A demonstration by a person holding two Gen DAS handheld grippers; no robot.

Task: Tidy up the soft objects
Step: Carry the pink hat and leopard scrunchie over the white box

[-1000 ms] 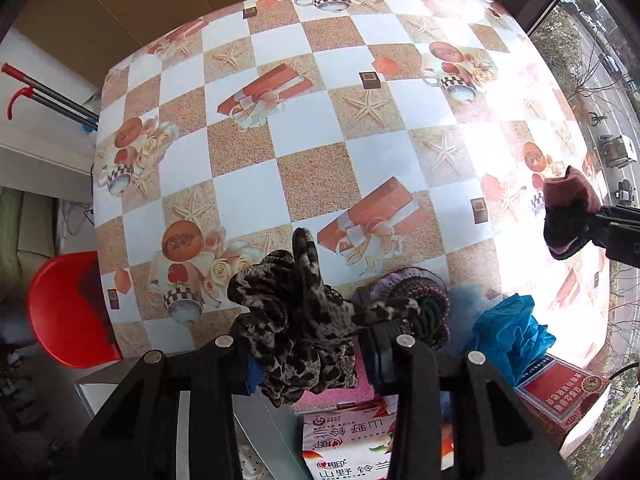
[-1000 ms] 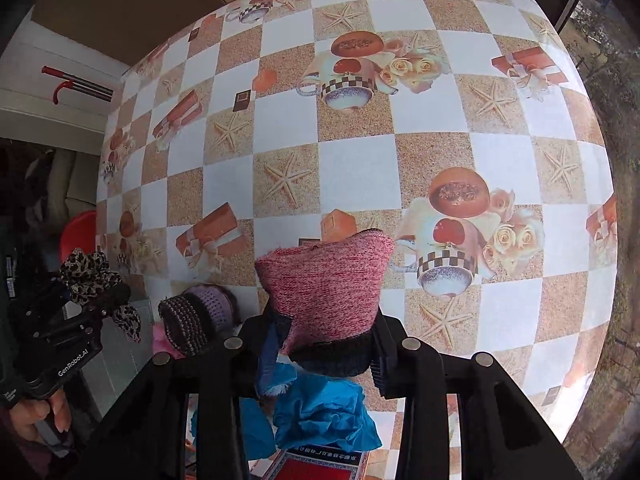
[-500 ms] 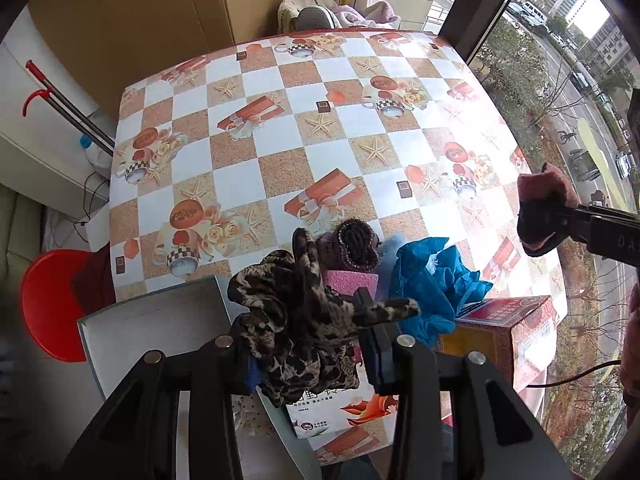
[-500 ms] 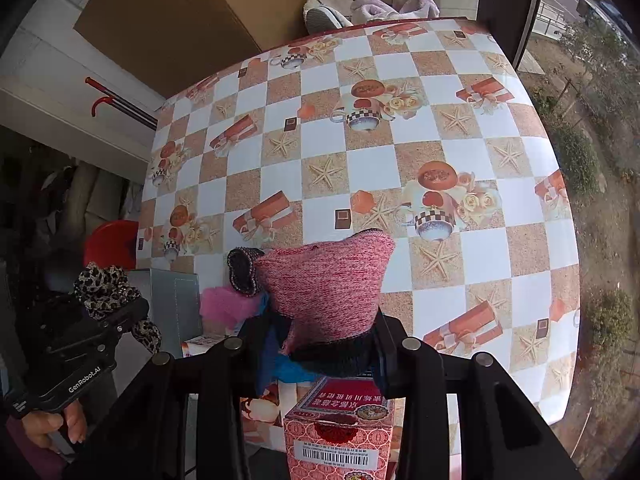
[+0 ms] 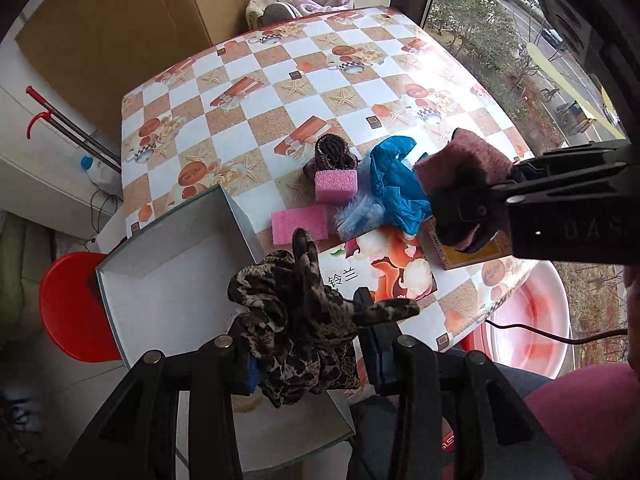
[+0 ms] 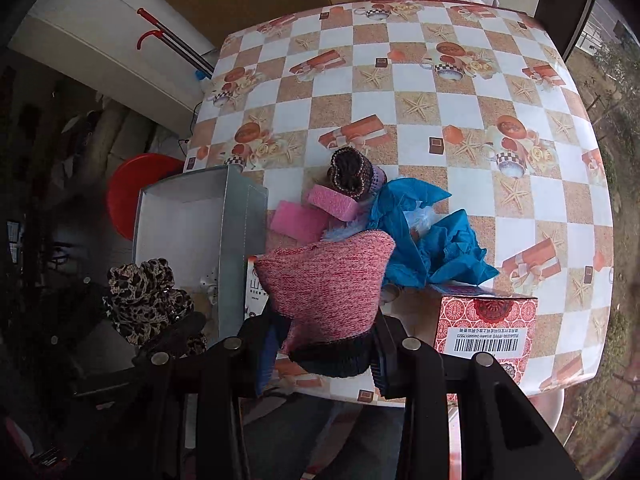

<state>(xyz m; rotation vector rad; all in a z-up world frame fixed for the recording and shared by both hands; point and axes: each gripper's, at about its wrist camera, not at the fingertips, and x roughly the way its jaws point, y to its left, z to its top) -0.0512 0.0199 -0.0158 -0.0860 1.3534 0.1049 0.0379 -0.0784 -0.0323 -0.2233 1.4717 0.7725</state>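
My left gripper (image 5: 308,356) is shut on a leopard-print glove (image 5: 296,312) and holds it above the near wall of an open grey box (image 5: 168,280). It also shows in the right wrist view (image 6: 146,296). My right gripper (image 6: 322,352) is shut on a pink knitted sock with a black cuff (image 6: 328,280), held above the table's front edge; the sock also shows in the left wrist view (image 5: 460,184). On the table lie two pink sponges (image 5: 300,222), a rolled dark knitted sock (image 5: 332,154), a blue cloth (image 5: 394,184) and a pale blue fluffy piece (image 5: 356,216).
A red patterned carton (image 6: 486,332) stands at the table's front edge. A flat printed packet (image 5: 384,260) lies beside the grey box. A red stool (image 5: 68,296) stands left of the table, a pink basin (image 5: 532,320) below its right corner. The checked tablecloth (image 6: 440,100) stretches behind.
Both grippers have pulled back and up from the table with their items still held. The grey box, the sponges and the red carton have come into full view.
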